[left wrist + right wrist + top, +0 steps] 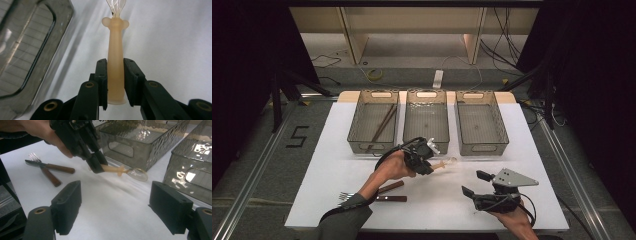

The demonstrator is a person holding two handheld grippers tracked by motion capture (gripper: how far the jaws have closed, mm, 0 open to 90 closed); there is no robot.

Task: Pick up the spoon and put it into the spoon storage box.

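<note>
The work in hand looked like sorting cutlery into three clear bins at the far side of the tabletop [337,150]. The left gripper [424,159] had its fingers [102,75] closed narrow on the pale handle of a spoon [115,62], a piece with a clear bowl at its far end. In the right gripper view the spoon hung just above the white surface, in front of the middle bin [427,122], angled with its bowl lowest; whether the bowl touched the sheet was hard to judge from that angle.

The right gripper [473,184] waited near the front right of the tabletop, its fingers [67,205] spread wide with nothing between them.

As for progress, the left bin [373,120] already held what appeared to be a pair of dark chopsticks [382,125], so one kind seemed sorted. The middle bin and the right bin [481,122] showed nothing inside. The spoon was gripped but not yet delivered. A fork [346,196] and a knife [50,166] with brown wooden handles lay crossed near the front left, untouched, so most of the sorting was left.

The tabletop was covered in plain white sheet. Beyond it, the room was dim, with black curtains at both sides, cables on a grey floor, and a wooden frame at the back.
</note>
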